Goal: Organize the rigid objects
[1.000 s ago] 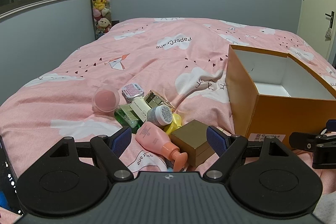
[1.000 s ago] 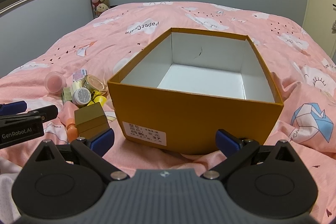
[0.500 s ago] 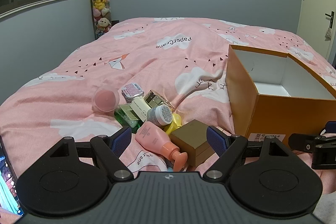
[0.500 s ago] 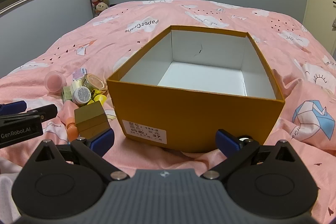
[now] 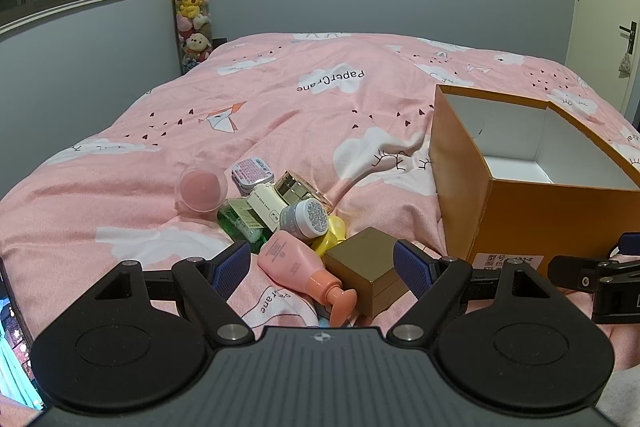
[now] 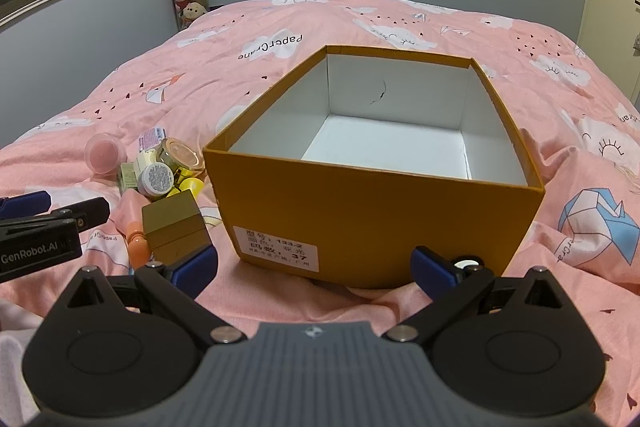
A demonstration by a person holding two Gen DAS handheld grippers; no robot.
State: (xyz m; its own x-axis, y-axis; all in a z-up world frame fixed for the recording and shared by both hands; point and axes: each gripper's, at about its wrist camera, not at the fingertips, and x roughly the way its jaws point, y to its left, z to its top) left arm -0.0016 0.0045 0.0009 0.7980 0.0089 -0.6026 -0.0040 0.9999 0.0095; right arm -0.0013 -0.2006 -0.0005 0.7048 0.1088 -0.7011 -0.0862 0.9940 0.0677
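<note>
Left wrist view: the left tongs (image 5: 322, 263) stand wide open at the bottom of the frame, gripping nothing, their blue pads on either side of the near end of a small pile of objects on the pink bed (image 5: 280, 115). Between the pads lie a pink pump bottle (image 5: 298, 267), on its side with its nozzle toward the camera, and a gold box (image 5: 366, 269) touching it on the right. Behind them, toward mid-frame, cluster a yellow item (image 5: 332, 233), a grey jar (image 5: 306, 219) with a glittery lid, a cream bottle (image 5: 266, 201), a green bottle (image 5: 240, 223), a gold-lidded jar (image 5: 296, 185), a small tin (image 5: 252, 171) and a pink round case (image 5: 200, 187) at the left edge of the pile. An open orange carton (image 5: 516, 223) with a white interior sits at the right of the frame, near the pile but apart from it. One arm of the right tongs (image 5: 592, 273) enters at the lower right edge.

Right wrist view: the right tongs (image 6: 314, 263) are likewise wide open and hold nothing; they face the near wall of the carton (image 6: 376, 223), which fills mid-frame and shows a white label. Nothing can be seen inside the carton. The pile lies at the left of the frame, just beside the carton's left corner, with the gold box (image 6: 174, 223) nearest. The left tongs (image 6: 40, 227), marked "GenRobot.AI", show at the left edge.

A column of plush toys (image 5: 190, 3) stands in the upper left corner of the room.
</note>
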